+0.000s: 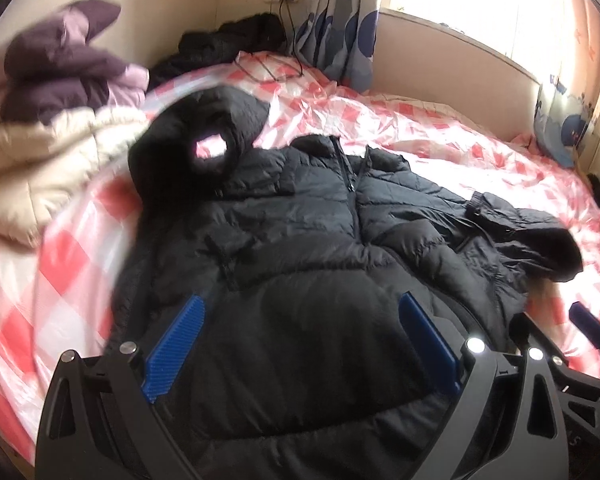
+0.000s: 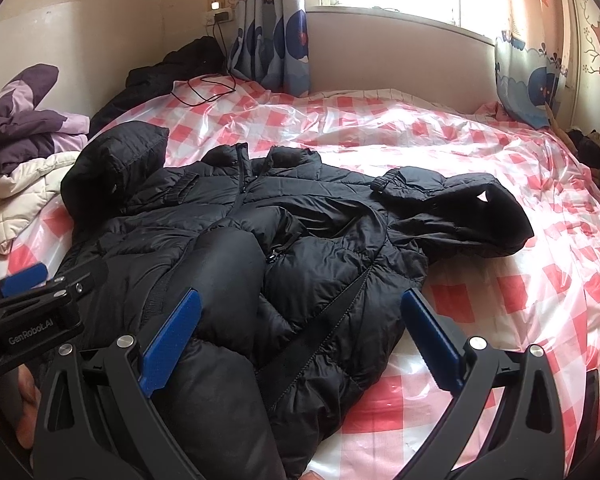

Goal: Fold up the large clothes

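Observation:
A black puffer jacket (image 1: 300, 232) lies front up, collar away from me, on a bed with a pink and white checked cover (image 1: 440, 132). Its left sleeve (image 1: 204, 140) is raised and blurred, cuff toward the camera. The right sleeve (image 2: 452, 196) lies bent across the jacket's right side. My left gripper (image 1: 300, 344) hovers open over the jacket's lower part, nothing between its blue pads (image 1: 176, 352). My right gripper (image 2: 300, 340) is open above the jacket's (image 2: 260, 240) lower right edge, also holding nothing. The left gripper (image 2: 20, 292) shows at the left edge of the right wrist view.
A purple jacket (image 2: 24, 120) and a cream quilted garment (image 2: 20, 196) are piled at the bed's left. Another black garment (image 2: 172, 64) and a charger cable (image 2: 204, 92) lie at the far corner under a wall socket. Curtains (image 2: 272, 40) and a window bound the far side.

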Demonstrator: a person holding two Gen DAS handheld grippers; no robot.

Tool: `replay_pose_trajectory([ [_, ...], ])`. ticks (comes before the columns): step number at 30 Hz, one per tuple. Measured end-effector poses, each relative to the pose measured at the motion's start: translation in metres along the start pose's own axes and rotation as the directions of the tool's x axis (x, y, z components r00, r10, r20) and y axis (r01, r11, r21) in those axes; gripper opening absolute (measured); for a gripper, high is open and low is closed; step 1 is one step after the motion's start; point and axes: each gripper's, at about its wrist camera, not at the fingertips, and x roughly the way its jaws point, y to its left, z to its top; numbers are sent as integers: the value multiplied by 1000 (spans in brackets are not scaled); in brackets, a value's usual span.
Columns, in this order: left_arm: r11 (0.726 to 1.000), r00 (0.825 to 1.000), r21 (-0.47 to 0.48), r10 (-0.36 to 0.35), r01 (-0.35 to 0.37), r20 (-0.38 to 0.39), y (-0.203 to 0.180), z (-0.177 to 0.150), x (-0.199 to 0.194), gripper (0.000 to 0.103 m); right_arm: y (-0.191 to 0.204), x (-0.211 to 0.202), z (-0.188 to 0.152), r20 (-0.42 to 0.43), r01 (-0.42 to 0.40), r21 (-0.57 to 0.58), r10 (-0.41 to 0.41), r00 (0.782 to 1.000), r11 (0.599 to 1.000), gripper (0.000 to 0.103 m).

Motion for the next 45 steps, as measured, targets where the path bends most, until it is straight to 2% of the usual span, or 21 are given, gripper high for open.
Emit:
replay_pose_trajectory([
  [7, 1000, 1000, 3, -17, 17, 24, -7, 4, 3, 96, -2, 5, 1, -5, 1, -4, -1, 1000, 1000, 97],
  [16, 998, 999, 62, 21, -22, 25, -20, 1, 6, 96, -7, 6, 1, -8, -3, 6, 3, 1000, 1000, 97],
  [45, 998, 1000, 49, 31, -30, -6, -14, 0, 13, 96, -4, 9, -3, -19, -5, -2, 5, 1000, 1000, 97],
])
